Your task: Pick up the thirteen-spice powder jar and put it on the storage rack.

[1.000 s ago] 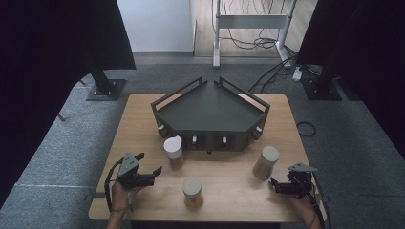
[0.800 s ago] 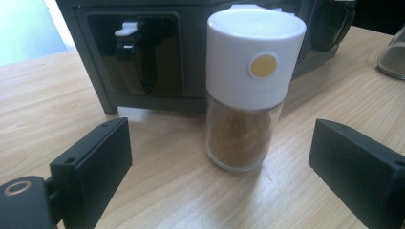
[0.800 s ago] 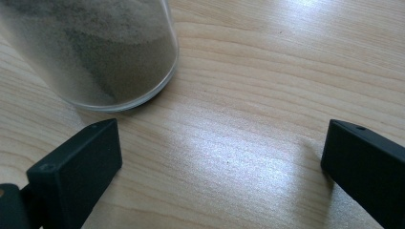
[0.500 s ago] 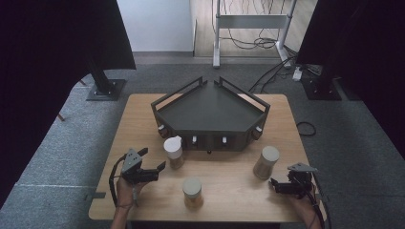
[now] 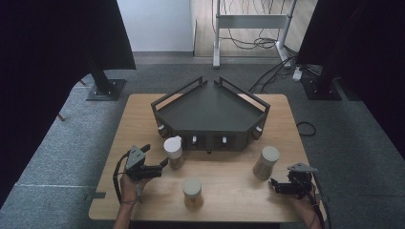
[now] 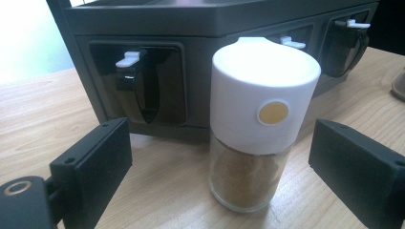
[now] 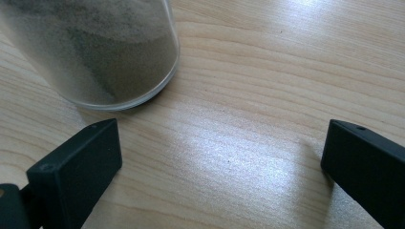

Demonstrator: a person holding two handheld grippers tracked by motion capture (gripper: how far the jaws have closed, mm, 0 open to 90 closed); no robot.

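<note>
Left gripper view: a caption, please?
Open left gripper faces a white-capped spice jar before the dark rack.

Grey carpet floor [image 5: 57, 157], black curtains [image 5: 52, 38] either side, white wall [image 5: 155, 24] behind, metal stand [image 5: 250, 21] (cables trailing)

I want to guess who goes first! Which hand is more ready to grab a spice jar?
Probably the left. The left gripper points at the white-capped jar, which stands between its open fingers. The right gripper is open too, but its jar sits off to one side.

Black hand-held gripper [image 5: 162, 167], blocky jaws
</note>
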